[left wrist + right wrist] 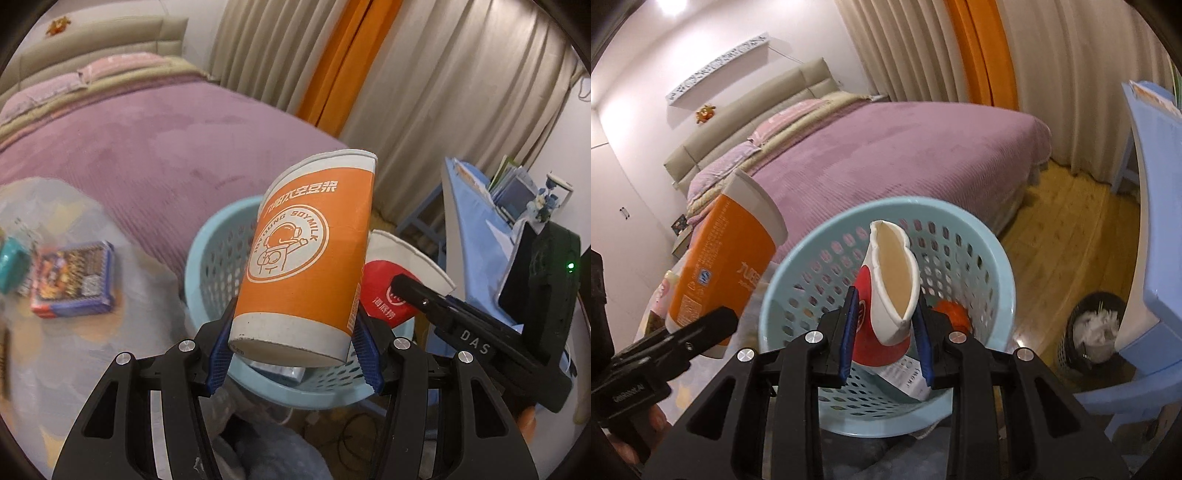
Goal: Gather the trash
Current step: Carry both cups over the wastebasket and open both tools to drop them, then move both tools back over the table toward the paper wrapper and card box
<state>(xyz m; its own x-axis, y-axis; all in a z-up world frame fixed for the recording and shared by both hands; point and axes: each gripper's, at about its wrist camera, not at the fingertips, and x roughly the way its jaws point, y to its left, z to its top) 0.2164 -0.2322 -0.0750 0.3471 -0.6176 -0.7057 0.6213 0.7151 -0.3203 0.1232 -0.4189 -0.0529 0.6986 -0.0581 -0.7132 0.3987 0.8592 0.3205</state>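
Observation:
My left gripper (293,354) is shut on an orange soymilk paper cup (310,254), held near its base and tilted above the light blue perforated basket (207,258). My right gripper (886,339) is shut on a squashed red and white paper cup (890,291), held over the basket's (997,258) opening. The orange cup also shows at the left of the right wrist view (720,254). The red cup shows behind the orange one in the left wrist view (391,280). Paper and an orange scrap lie inside the basket.
A bed with a purple cover (886,155) stands behind the basket. A table with a snack packet (72,280) is at left. A blue plastic chair (1152,229) and a black bin with white paper (1093,328) stand at right on the wood floor.

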